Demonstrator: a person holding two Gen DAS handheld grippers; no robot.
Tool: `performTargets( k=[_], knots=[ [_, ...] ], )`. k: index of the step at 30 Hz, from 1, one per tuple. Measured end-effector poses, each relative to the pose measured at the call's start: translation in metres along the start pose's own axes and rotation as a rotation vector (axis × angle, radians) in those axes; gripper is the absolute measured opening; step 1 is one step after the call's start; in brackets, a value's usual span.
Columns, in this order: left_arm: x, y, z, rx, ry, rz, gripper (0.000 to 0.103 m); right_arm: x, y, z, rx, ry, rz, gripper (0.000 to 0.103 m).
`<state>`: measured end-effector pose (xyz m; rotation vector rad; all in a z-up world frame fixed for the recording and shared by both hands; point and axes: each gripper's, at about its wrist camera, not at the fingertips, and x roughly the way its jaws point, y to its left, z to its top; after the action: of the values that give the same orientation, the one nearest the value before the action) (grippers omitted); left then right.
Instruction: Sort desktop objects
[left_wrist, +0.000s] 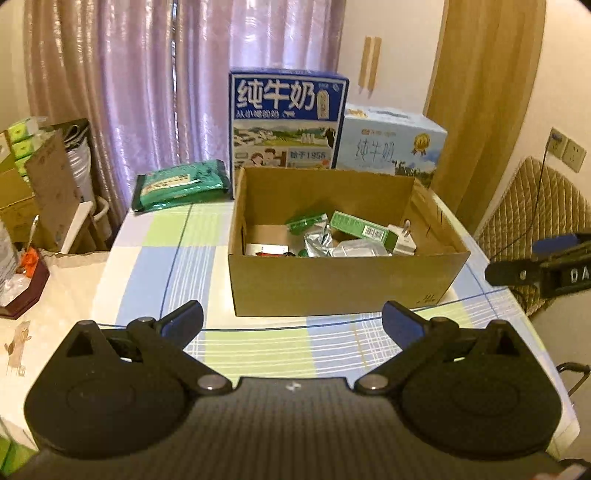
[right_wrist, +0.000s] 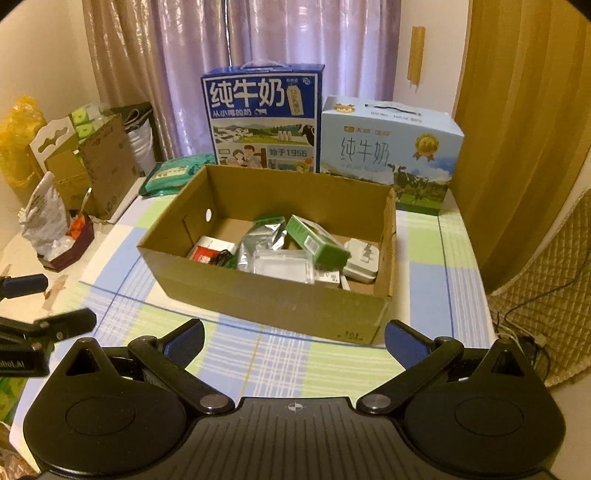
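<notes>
The left gripper (left_wrist: 291, 325) and right gripper (right_wrist: 293, 341) are both held spread wide and empty at the bottom of each frame, above the checked tablecloth (left_wrist: 162, 266). At centre frame, one cardboard box (left_wrist: 343, 280) is filled with a green carton (right_wrist: 317, 242), a foil pouch (right_wrist: 258, 240), a clear case (right_wrist: 282, 266) and a white charger (right_wrist: 362, 260). Two milk cartons (right_wrist: 264, 122) are seen behind it.

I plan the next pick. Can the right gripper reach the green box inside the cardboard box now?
Probably yes. The right gripper is open and empty, the cardboard box has no lid, and the green box lies on top of the other items, with nothing over it.
</notes>
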<state>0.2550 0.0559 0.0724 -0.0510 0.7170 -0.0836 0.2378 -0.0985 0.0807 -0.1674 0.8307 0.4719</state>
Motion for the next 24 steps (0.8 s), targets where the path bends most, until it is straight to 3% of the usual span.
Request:
performTargets(
  k=[11, 24],
  knots=[
    [-0.05, -0.017, -0.011, 0.021, -0.051, 0.013, 0.101, -0.047, 0.006, -0.038, 0.082, -0.021, 0.017, 0.101],
    [-0.091, -0.034, -0.036, -0.005, -0.045, -0.006, 0.102, -0.106, 0.016, -0.077, 0.125, -0.07, -0.005, 0.101]
  ],
)
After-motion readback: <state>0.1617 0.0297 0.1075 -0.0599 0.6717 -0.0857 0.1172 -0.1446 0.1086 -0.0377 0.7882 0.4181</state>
